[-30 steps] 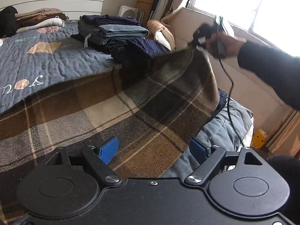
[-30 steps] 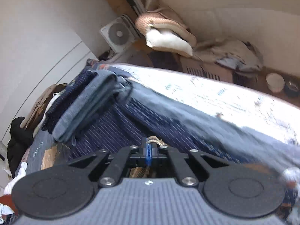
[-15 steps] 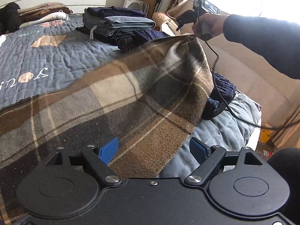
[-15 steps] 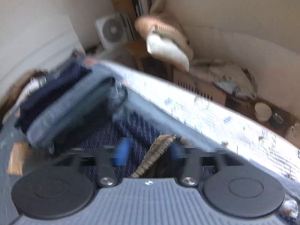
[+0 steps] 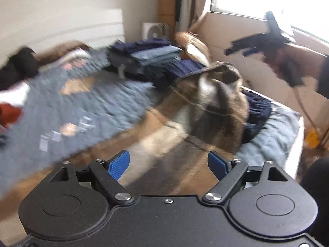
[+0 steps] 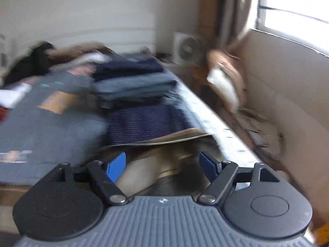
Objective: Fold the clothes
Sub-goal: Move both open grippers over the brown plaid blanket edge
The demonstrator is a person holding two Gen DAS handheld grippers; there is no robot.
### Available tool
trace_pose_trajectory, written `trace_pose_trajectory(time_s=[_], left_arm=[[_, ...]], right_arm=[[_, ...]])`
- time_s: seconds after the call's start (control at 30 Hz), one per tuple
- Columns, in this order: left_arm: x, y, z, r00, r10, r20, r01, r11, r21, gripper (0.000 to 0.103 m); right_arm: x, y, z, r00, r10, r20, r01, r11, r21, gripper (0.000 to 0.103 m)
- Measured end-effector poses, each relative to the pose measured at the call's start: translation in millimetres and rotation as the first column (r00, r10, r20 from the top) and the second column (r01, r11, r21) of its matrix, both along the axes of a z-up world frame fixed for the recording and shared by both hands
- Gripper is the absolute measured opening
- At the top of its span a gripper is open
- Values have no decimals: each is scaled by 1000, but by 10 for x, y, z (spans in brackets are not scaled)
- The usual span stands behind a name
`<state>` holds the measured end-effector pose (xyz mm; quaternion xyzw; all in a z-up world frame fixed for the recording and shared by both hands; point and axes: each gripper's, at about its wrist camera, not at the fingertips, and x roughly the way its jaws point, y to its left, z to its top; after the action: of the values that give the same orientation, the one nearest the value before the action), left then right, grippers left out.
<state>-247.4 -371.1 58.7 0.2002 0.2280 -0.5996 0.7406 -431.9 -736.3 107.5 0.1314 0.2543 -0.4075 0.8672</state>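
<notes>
A brown plaid garment (image 5: 195,123) lies spread on the bed, its far corner bunched up near the right side; in the right wrist view its edge (image 6: 164,142) sits just beyond the blue pads. My left gripper (image 5: 168,163) hovers open over the plaid cloth with nothing between its fingers. My right gripper (image 6: 162,163) is open too, above the cloth's bunched corner; from the left wrist view it (image 5: 246,45) is lifted in the air at the upper right, held by a person's hand, apart from the cloth. Both views are motion-blurred.
A stack of folded blue and navy clothes (image 5: 148,55) sits on the grey quilt (image 5: 82,107) at the back. Loose clothes (image 5: 20,65) lie at the far left by the headboard. A white fan (image 6: 187,47) and a tan cushion (image 6: 226,80) stand beyond the bed's right edge.
My right gripper opened and let go of the plaid corner, then rose away to the right. The corner dropped and bunched on the bed. The left gripper stayed open.
</notes>
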Motion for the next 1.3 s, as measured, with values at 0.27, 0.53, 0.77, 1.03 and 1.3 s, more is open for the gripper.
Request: trace_pose_trajectory(time_s=[0.27,0.53,0.77,1.03,1.3], left_arm=[[872,1540,654,953,273,134,-273,962,-20,84],[1798,3494,480,724,677,129,-681,732,-20,87],[2425,4908,59,490,872,2,-871,490,22,87],[2914,5917,-356,366,923,-119,-924,375,75,87],[3195,6457,-606,337,876,-345,-925,376,52,81]], right_arm=[[87,1419,-23,973,154,173,-182,970,161,80],[441,2492,-445,947,183,263,-266,907,327,80],[816,3237,-623,947,197,255,-284,884,371,80],[945,3924,-600,947,195,257,-288,869,402,80],[1004,4408,-833,965,112,238,-217,850,480,80]])
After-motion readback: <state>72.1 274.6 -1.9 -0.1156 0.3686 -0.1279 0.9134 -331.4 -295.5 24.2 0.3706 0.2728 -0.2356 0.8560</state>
